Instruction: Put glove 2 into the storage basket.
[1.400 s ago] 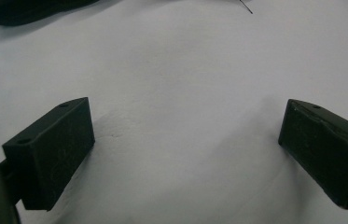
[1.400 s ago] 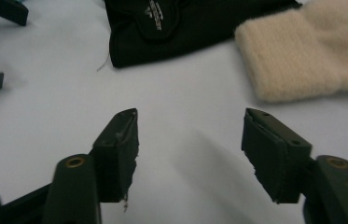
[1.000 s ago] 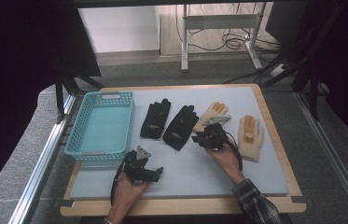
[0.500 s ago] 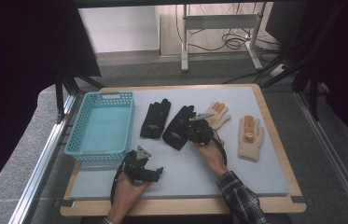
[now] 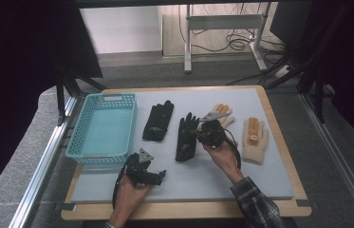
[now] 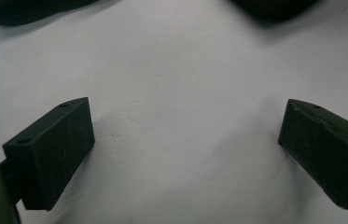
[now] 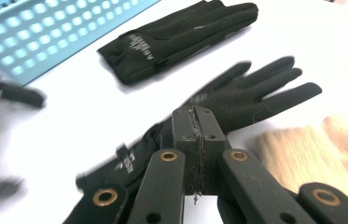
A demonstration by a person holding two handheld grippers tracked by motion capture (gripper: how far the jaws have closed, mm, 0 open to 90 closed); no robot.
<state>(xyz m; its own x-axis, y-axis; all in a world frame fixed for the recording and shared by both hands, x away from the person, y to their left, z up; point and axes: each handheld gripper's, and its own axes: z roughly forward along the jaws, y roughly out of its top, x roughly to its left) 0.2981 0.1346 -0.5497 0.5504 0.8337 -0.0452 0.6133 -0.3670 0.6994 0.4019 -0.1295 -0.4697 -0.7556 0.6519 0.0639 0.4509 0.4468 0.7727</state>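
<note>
Overhead, the basket (image 5: 102, 127) is empty; four gloves lie on the table (image 5: 279, 175), none stowed. Left tool (image 6: 185, 154) view: jaws apart over bare table. Right tool (image 7: 195, 140) view: jaws have just closed, pinching the near black glove (image 7: 251, 100).

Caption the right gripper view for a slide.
Right gripper, fingers shut on a black glove, beside a second glove and blue basket.
</note>
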